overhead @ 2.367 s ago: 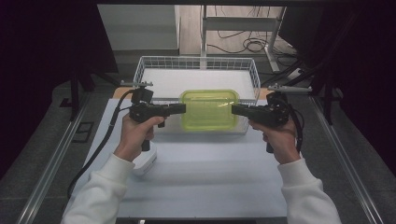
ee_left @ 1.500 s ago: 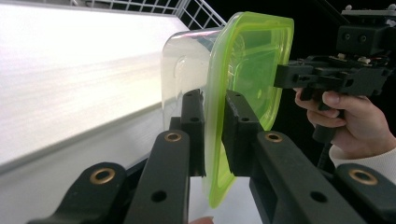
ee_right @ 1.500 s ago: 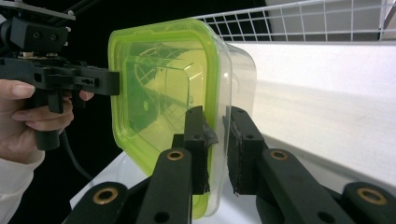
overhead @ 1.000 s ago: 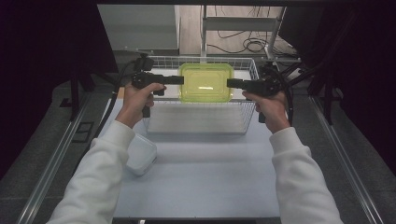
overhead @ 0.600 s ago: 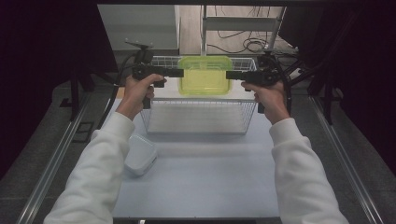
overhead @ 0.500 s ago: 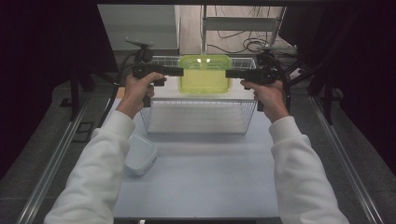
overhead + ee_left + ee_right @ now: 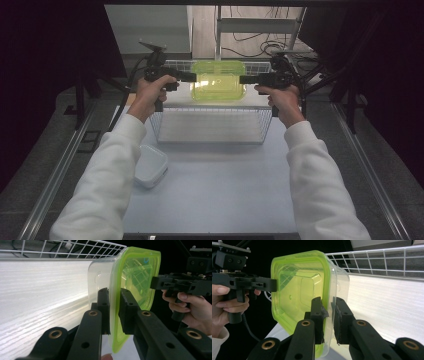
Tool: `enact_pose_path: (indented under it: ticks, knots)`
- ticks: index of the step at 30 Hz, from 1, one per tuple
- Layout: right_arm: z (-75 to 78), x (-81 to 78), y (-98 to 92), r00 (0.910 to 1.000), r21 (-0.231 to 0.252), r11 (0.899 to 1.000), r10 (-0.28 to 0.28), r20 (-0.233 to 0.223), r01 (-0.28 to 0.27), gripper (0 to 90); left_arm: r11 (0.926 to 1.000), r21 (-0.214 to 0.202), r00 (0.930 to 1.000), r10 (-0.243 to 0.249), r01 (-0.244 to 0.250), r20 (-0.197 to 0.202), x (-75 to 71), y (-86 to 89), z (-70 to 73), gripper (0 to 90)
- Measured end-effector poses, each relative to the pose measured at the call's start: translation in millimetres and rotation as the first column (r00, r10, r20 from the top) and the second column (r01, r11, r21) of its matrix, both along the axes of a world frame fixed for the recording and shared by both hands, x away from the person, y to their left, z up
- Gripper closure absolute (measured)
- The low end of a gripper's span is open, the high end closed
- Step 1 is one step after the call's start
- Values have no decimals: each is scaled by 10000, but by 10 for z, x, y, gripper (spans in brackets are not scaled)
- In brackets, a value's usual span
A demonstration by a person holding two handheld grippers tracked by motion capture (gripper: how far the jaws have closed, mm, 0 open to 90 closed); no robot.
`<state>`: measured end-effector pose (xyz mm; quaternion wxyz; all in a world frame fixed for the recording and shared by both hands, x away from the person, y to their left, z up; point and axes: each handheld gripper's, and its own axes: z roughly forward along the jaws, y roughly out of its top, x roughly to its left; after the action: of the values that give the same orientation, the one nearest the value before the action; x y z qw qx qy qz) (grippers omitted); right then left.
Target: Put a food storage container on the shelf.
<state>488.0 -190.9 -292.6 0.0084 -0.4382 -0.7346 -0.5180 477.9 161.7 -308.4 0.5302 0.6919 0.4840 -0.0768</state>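
Observation:
A clear plastic box with a yellow-green lid (image 7: 218,80) hangs above the far part of the white wire basket (image 7: 215,134). My left gripper (image 7: 192,77) is shut on the lid's left rim, and my right gripper (image 7: 243,79) is shut on its right rim. In the left gripper view my jaws pinch the green lid edge (image 7: 115,310), with the other gripper (image 7: 175,285) at the far side of the box. The right gripper view has my jaws clamped on the box rim (image 7: 327,307), and the other gripper (image 7: 249,283) grips the opposite edge.
A white lidded container (image 7: 150,166) lies on the pale table (image 7: 220,190) at the front left, beside the left sleeve. The basket's bottom is bare. Metal rails run along both table sides; cables and dark frames stand behind the basket.
Both grippers carried the green-lidded box away from the person, from over the basket's middle to above its far part. The grips stayed the same.

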Motion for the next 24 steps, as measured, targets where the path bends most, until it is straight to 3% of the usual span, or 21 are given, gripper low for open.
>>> enact_pose_path:
  ticks: [5, 7, 11, 14, 21, 24]
  knots:
    - [-73, 74, 14, 9991, -97, 9998, -181, -375, 177, 789, 9999, 158, 9992, 45, -39, -392, 83, -27, -75, 808]
    - [-115, 122, 14, 9974, -88, 9995, -302, -652, 297, 786, 9999, 57, 9990, 120, -118, -432, 120, -26, -94, 807]
    - [-129, 157, 11, 9963, -28, 9993, -363, -778, 361, 782, 9999, -137, 9982, 97, -106, -594, 178, -20, -113, 806]
    - [-150, 198, 9, 9931, 111, 9984, -542, -1037, 557, 780, 9995, -243, 9974, 181, -199, -703, 211, -20, -126, 803]
    - [-118, 286, 67, 9857, -195, 9955, -947, -1391, 929, 764, 9981, -476, 9921, 338, -398, -1209, 307, -2, -157, 795]
    - [-120, 341, 100, 9785, -249, 9925, -1219, -1661, 1194, 751, 9977, -519, 9898, 365, -440, -1374, 347, 4, -165, 787]
